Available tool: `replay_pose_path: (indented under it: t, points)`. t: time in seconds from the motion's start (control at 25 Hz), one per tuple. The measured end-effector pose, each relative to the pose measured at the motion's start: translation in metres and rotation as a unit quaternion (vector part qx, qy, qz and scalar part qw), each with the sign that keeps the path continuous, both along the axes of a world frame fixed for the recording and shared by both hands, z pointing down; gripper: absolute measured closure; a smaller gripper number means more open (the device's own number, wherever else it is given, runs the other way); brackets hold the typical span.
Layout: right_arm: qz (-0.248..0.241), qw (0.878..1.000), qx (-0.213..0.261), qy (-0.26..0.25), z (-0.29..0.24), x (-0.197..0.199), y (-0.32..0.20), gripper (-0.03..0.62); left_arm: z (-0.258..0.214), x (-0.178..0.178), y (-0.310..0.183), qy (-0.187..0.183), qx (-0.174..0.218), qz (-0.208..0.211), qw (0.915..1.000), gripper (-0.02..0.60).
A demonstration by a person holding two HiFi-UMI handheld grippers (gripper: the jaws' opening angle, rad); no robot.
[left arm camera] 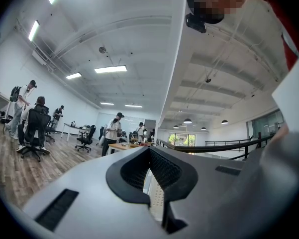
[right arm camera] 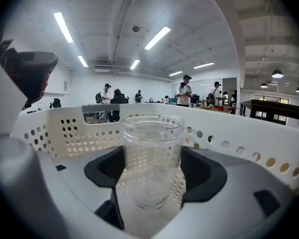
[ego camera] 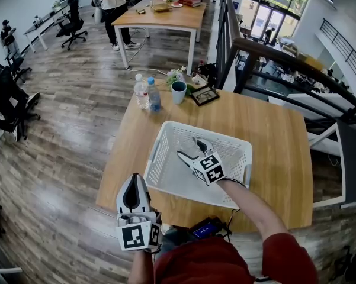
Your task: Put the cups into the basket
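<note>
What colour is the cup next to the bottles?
Teal, a blue-green; the head view shows the cup best.

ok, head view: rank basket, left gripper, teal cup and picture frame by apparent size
1. white basket
2. left gripper, though it is nearest the camera, so its size is inflated
3. teal cup and picture frame: they look about alike, so no ranking

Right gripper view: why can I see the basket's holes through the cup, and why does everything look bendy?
Right gripper view: the cup is see-through, so the basket wall shows behind it; the wide lens curves its rim. Head view: the table edges bend too.
</note>
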State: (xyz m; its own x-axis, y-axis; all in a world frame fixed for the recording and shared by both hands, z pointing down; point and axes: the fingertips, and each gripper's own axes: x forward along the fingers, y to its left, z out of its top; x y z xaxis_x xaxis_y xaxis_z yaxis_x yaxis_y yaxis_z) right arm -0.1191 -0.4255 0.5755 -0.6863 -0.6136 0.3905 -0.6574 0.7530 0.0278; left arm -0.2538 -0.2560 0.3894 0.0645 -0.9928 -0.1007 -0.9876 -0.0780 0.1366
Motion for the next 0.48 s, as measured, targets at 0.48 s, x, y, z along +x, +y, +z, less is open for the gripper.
replay_pose_path:
  t: [0.48]
  points:
    - [0.007, 1.0, -0.003, 0.004, 0.001, 0.0055, 0.0018, 0.264, -0.0026, -0.0003, 0.0022, 0.003, 0.005, 0.002, 1.0, 0.581]
